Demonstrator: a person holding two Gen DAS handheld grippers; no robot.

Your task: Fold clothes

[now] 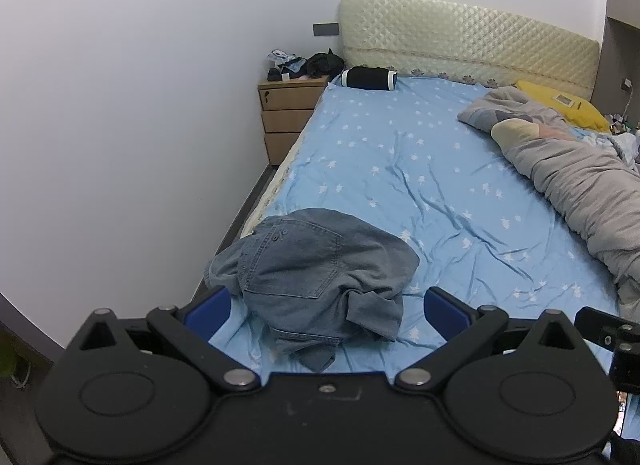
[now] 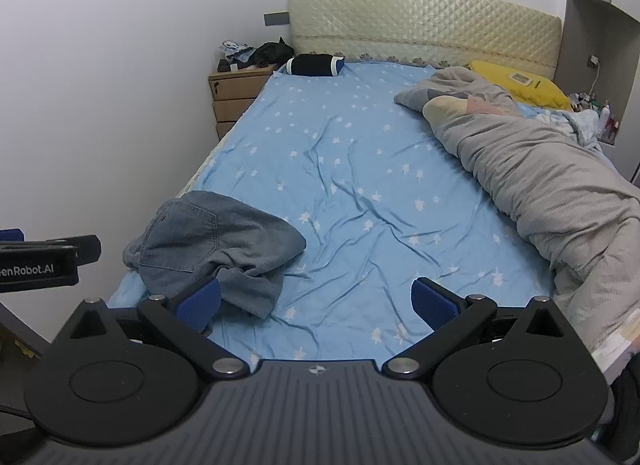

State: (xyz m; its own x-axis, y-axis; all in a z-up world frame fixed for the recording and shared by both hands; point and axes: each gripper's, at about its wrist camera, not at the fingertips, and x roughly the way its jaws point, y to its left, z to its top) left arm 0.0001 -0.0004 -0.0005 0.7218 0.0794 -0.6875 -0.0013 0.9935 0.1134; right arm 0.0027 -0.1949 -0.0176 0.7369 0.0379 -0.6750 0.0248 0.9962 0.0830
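Observation:
A crumpled pair of blue denim shorts (image 1: 316, 265) lies bunched near the foot and left edge of the bed, back pocket facing up. My left gripper (image 1: 326, 307) hovers right behind the heap, open wide, its blue pads either side of the shorts and holding nothing. The same shorts (image 2: 216, 249) show at the lower left of the right wrist view. There my right gripper (image 2: 316, 301) stands open over bare sheet, just right of the shorts, its left pad (image 2: 200, 303) close to the cloth's edge. The left gripper's body (image 2: 44, 261) shows at the far left.
The bed has a light blue star-print sheet (image 2: 352, 169). A grey duvet (image 2: 552, 185) is bunched along its right side, with a yellow pillow (image 2: 524, 85) behind. A black roll (image 2: 314, 65) lies by the quilted headboard (image 2: 424, 33). A wooden nightstand (image 2: 234, 97) stands at the left wall.

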